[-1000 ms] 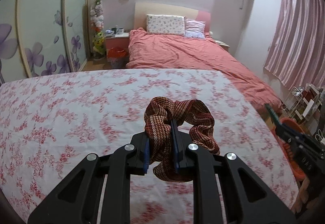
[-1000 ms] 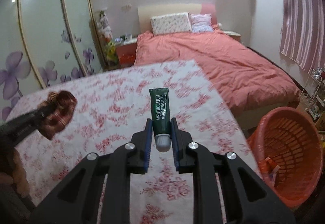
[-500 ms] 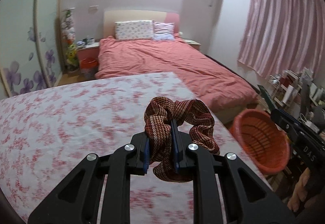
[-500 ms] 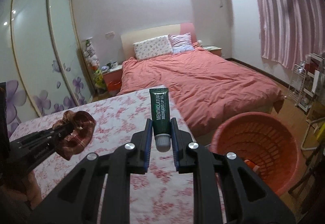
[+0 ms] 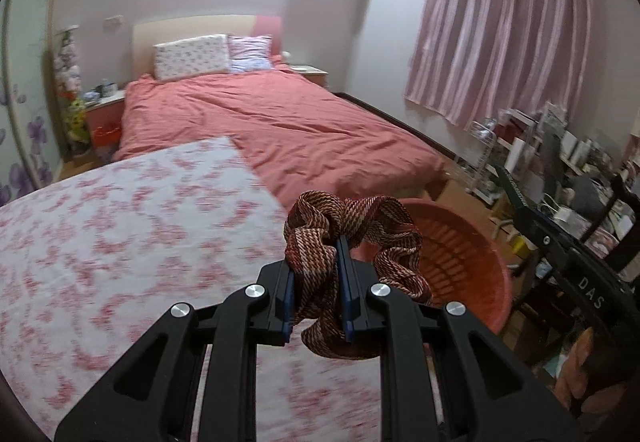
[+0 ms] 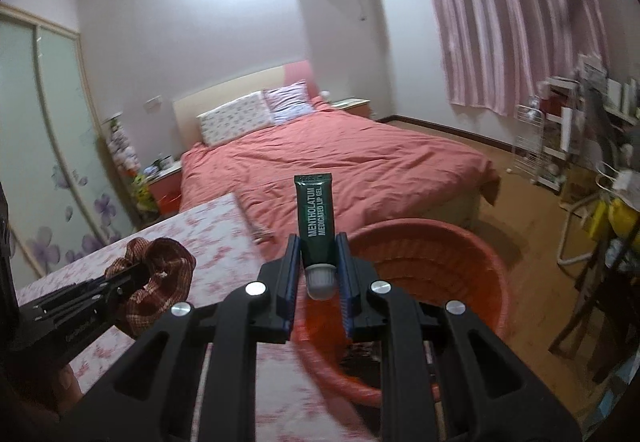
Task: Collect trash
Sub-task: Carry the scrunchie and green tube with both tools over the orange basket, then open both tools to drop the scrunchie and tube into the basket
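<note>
Moved since a second ago: both hands have swung from over the floral tabletop toward its right edge; the orange basket, then off at the side, now sits just beyond both loads.
Scrunchie: the brown striped scrunchie [image 5: 352, 238] hangs pinched in the left gripper [image 5: 318, 282], most of its loop bulging free to the right and below the jaws. It is above the tabletop's edge, with the basket rim behind it.
Left jaws: nearly closed, pressed on one fold of the fabric only.
Lip gel tube: the dark green Mentholatum lip gel tube [image 6: 315, 219] stands upright in the right gripper [image 6: 318, 274], white cap down between the pads, crimped end up.
Right jaws: narrowly parted, clamped on the tube's lower end just above the cap.
Basket: the orange plastic basket [image 6: 440, 242] stands on the floor against the tabletop [image 5: 120, 226], mouth open; something small lies in its bottom, too blurred to name.
Risk, early release: the left load looks short of the basket mouth; letting go now would likely drop the scrunchie on the tabletop or down the gap.
Risk, snag: soft fabric could cling to a pad and not fall.
Risk, tube: held low, it may tip out sideways and strike the rim.
Risk, collision: the grippers are close together, so both reaching in could knock each other.
</note>
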A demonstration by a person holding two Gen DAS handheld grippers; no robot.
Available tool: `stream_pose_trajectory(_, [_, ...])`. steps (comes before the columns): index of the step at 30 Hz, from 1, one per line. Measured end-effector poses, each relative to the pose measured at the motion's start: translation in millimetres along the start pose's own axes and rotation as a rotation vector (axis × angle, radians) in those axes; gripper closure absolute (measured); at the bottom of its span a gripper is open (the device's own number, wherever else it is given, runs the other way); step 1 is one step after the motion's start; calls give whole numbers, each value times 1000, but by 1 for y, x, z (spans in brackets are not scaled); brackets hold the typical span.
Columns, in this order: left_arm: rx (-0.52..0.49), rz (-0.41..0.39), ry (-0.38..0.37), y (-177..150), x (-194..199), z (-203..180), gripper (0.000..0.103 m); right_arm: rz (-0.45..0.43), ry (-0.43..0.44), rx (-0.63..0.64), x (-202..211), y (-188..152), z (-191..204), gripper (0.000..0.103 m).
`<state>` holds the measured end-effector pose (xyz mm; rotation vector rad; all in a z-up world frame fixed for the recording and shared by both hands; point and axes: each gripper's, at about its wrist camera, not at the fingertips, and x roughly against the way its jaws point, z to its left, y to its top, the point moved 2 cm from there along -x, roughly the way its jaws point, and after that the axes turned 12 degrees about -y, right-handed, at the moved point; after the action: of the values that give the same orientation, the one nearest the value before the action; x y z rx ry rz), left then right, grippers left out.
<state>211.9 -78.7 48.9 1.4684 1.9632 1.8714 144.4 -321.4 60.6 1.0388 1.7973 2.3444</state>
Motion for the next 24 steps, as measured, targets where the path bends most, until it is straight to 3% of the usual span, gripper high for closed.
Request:
stream_pose_trajectory(11, [-43,44,-96,3,-52,-51,86,6,-66,-93,-19,-1,-65,85])
stream_pose_trajectory(24, [-61,133,-116,-8,-101,-77,83,60,-42,-143,-58,-5,-92,85])
